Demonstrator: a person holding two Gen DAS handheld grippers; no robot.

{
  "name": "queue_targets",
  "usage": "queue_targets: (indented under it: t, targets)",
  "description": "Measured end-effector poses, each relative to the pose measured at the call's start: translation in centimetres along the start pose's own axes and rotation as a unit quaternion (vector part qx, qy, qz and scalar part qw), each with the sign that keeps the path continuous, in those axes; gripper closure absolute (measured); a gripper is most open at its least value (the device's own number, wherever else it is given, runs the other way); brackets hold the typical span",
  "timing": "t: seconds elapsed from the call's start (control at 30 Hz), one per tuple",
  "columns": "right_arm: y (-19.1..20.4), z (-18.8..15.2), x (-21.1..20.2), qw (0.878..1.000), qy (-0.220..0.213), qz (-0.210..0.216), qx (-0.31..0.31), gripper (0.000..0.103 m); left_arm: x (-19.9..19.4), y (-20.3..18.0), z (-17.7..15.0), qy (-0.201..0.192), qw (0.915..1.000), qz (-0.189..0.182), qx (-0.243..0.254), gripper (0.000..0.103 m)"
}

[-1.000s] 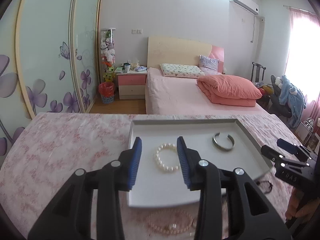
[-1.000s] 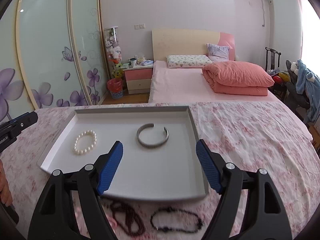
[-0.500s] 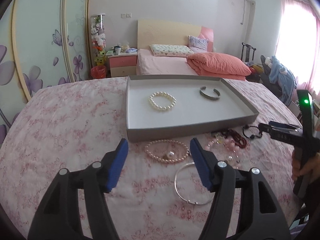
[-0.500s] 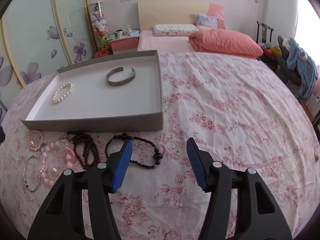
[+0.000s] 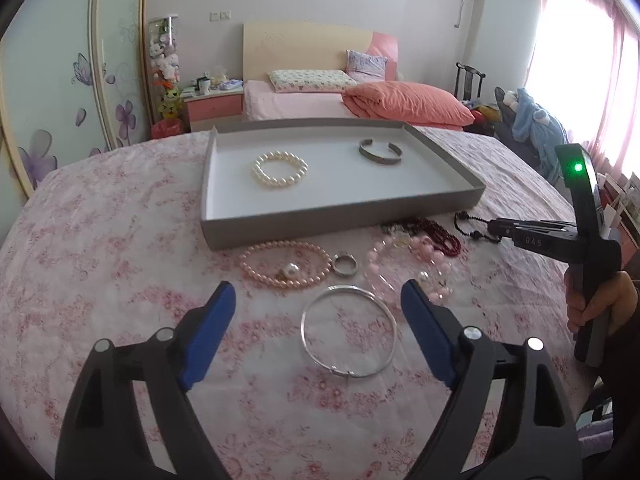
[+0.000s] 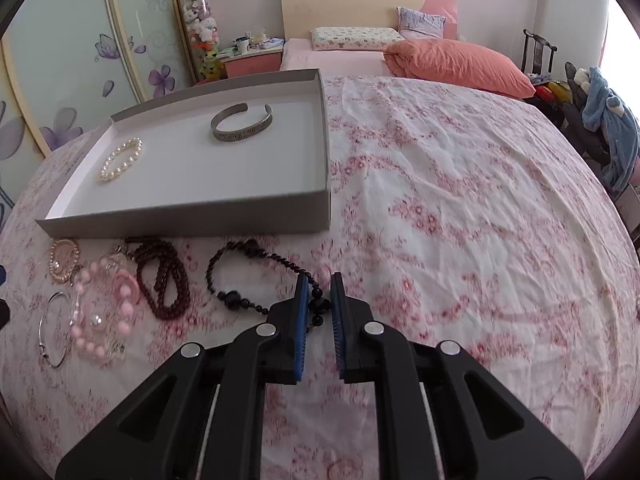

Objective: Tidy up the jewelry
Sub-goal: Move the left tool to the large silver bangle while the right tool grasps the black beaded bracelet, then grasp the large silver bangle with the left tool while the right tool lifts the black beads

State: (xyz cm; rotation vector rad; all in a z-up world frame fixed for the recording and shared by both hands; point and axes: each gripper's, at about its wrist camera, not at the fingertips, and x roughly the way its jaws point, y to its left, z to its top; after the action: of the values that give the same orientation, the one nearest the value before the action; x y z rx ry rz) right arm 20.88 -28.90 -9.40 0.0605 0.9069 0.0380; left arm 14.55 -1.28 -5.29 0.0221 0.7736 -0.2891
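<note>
One black beaded bracelet (image 6: 256, 280) lies on pink floral cloth (image 6: 460, 208) before shallow grey tray (image 6: 192, 224), right gripper (image 6: 319, 300) pinching its end. Left gripper (image 5: 318, 320) spread wide over thin silver bangle (image 5: 349, 332). Pink bed (image 5: 296, 104) behind.

Right tongs (image 6: 319, 304) hide part of the black bead bracelet (image 6: 240, 276); whether they pinch it is unclear

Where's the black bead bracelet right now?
Right wrist view: black bead bracelet lies on the floral cloth below the tray, right of the dark red beads, one end between right gripper fingers.
</note>
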Motion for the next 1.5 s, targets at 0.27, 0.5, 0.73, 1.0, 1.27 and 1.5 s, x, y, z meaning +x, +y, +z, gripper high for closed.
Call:
queue_targets:
  t: [0.27,0.5,0.73,1.0,1.27,1.5]
  targets:
    - [0.0,-1.5,-1.1,1.0,-0.003,0.008,0.01,0.091,2.5,-1.9,-1.3,0.049,0.9984,-0.002,0.027,0.011]
    - [0.2,-1.6,-1.0,1.0,-0.006,0.005,0.008,0.091,5.5,-2.5,-1.4,0.088,0.9954,0.033,0.018,0.011]
    - [0.2,-1.6,-1.0,1.0,-0.007,0.006,0.007,0.091,6.0,-2.8,-1.1,0.087,0.995,0.047,0.017,0.016]
    - [0.3,-1.5,-1.0,1.0,-0.008,0.006,0.007,0.091,5.6,-2.9,-1.0,0.079,0.9956,0.048,0.017,0.035]
    - [0.4,-1.6,-1.0,1.0,-0.009,0.008,0.007,0.09,5.3,-2.0,-1.4,0.085,0.9945,0.062,0.005,0.025]
    - [0.1,-1.6,-1.1,1.0,-0.015,0.021,0.016,0.091,4.9,-1.7,-1.5,0.077,0.9953,0.058,0.001,0.035]
